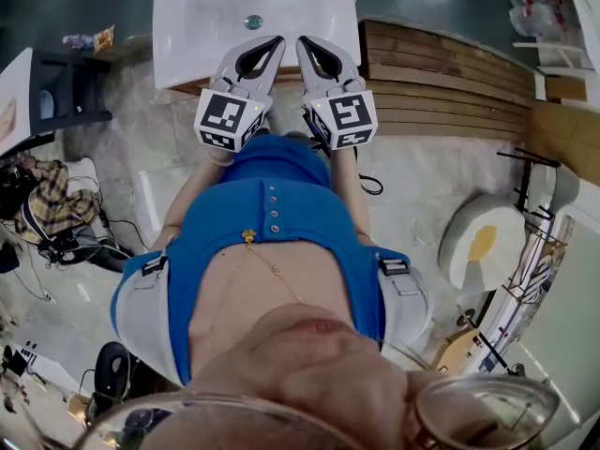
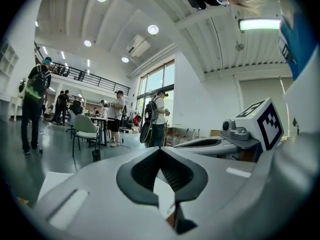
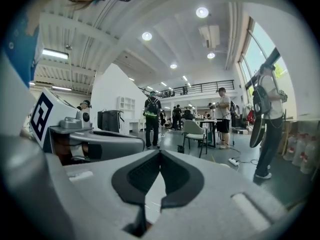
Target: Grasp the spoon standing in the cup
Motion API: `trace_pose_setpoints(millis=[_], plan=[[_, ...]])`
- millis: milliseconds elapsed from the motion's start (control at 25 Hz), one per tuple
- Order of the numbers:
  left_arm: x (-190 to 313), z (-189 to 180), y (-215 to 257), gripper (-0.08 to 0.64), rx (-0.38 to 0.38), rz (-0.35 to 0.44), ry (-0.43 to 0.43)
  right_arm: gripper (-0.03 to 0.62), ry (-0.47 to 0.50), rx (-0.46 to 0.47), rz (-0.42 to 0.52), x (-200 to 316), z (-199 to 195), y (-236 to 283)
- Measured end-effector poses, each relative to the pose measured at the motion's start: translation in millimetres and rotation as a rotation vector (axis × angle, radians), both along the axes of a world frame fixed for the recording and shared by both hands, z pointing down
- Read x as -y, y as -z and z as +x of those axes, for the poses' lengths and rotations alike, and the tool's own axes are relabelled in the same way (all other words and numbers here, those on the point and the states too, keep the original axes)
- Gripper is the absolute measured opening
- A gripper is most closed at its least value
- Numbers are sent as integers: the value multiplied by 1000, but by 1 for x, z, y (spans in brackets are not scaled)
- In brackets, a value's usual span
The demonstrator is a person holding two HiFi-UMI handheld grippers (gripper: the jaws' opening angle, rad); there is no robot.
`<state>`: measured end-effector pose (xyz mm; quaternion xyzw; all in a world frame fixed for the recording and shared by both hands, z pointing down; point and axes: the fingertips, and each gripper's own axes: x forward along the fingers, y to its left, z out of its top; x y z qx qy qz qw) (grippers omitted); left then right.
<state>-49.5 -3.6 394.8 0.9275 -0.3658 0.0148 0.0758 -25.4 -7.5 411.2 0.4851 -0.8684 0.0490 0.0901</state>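
No spoon shows in any view. A small round greenish thing (image 1: 253, 22) sits on the white table (image 1: 197, 26); it is too small to tell whether it is the cup. My left gripper (image 1: 278, 40) and right gripper (image 1: 302, 41) are held side by side at waist height, pointing at the table's near edge. Both are shut with nothing between their jaws, the tips meeting. The left gripper view shows its own shut tips (image 2: 160, 149) and the right gripper (image 2: 215, 143) beside it. Seen from the right gripper view, its tips (image 3: 160, 151) also meet, with the left gripper (image 3: 100, 136) alongside.
A slatted wooden platform (image 1: 450, 73) lies right of the table. A black stand (image 1: 66, 92) is at the left, a round white and yellow stool (image 1: 483, 242) at the right, cables on the floor. Several people, a chair (image 2: 85, 126) and tables stand far off in the hall.
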Motion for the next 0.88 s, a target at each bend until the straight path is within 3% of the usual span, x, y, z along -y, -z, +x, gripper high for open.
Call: trace_pose_setpoints(millis=[200,640,880], plan=[[1,-6,-1,0,6,1,-15,-2,-14,106,-18,0,0,3],[26,7,-17,0,6,-55,14,-2,-13,0,-32,26,24,-6],[60,33,-13,0,12,-57,19,-2,25,20,-45,66,43,-8]])
